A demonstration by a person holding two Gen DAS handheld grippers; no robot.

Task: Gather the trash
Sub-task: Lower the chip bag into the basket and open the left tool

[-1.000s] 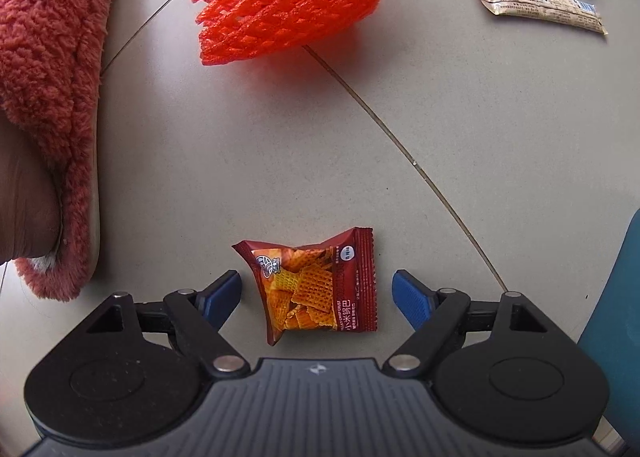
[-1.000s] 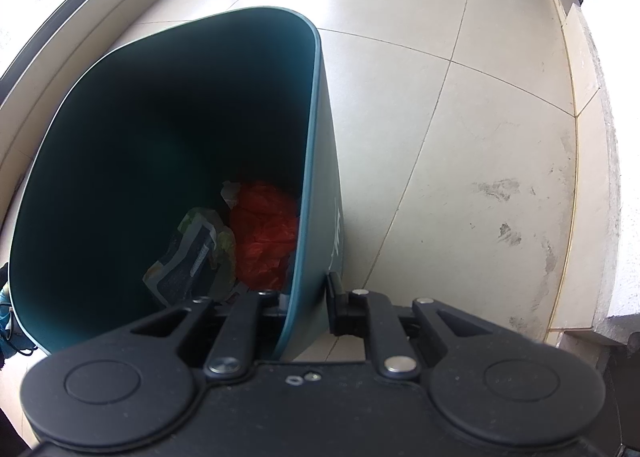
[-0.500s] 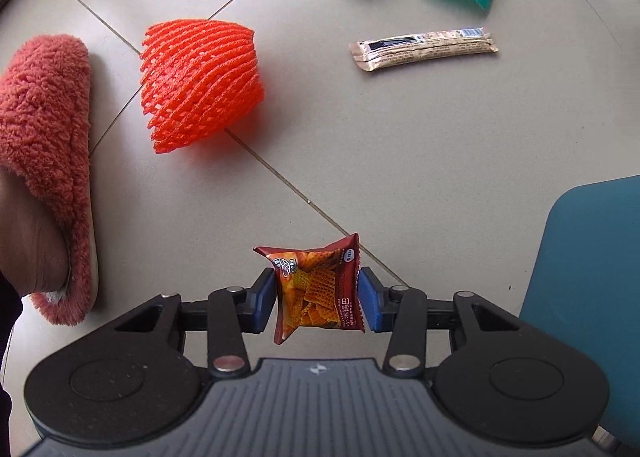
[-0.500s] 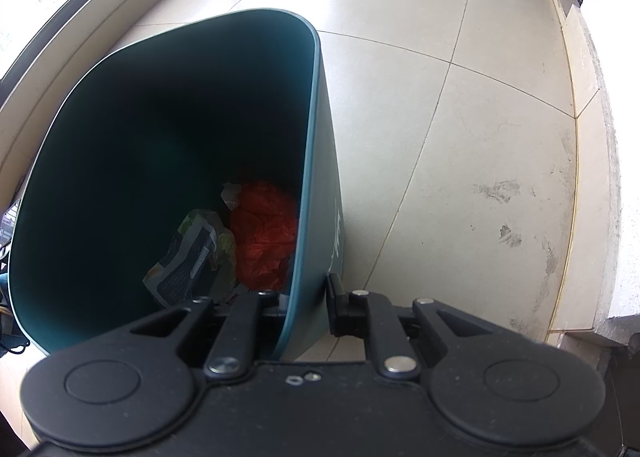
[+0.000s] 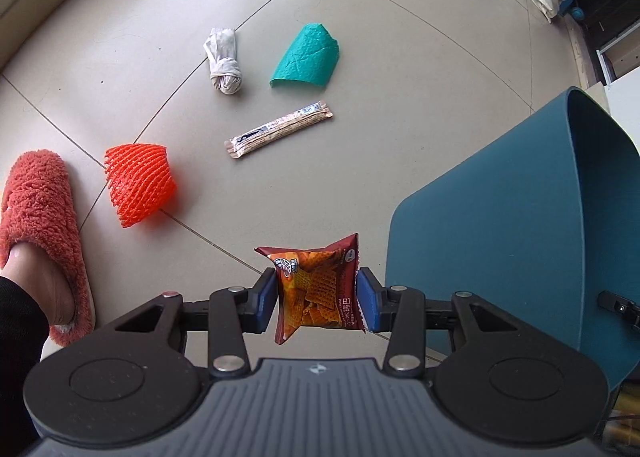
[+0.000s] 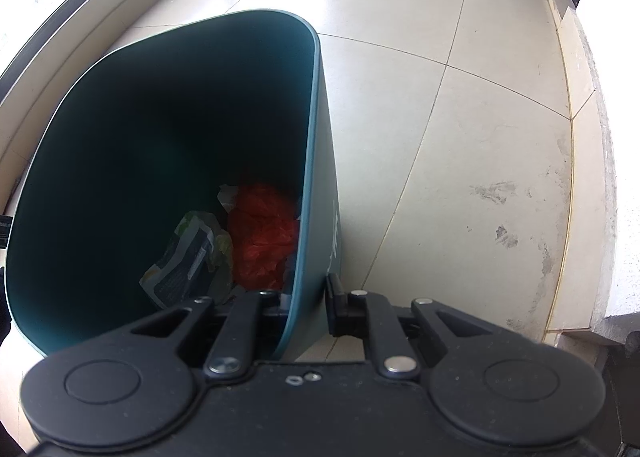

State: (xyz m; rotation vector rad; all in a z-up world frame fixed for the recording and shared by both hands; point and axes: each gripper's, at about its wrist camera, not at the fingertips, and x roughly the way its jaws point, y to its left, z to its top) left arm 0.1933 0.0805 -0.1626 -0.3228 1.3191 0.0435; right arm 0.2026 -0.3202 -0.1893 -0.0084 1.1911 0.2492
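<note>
The left gripper (image 5: pixel 317 299) pinches a red snack packet (image 5: pixel 316 291) clear of the floor; the right gripper (image 6: pixel 308 305) clamps the teal bin's wall (image 6: pixel 316 177) (bin at three o'clock). Some trash is binned; the orange foam net (image 5: pixel 138 183), sachet (image 5: pixel 278 129), wad (image 5: pixel 224 61) and teal scrap (image 5: pixel 306 59) remain.

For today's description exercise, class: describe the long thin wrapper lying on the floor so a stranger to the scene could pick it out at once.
Start from the big teal bin on the right of the left wrist view and look left across the tiled floor. Between the bin and the orange foam net lies the stick wrapper, just below the green foam piece. It alone is long, flat and beige, with printed text.
</note>
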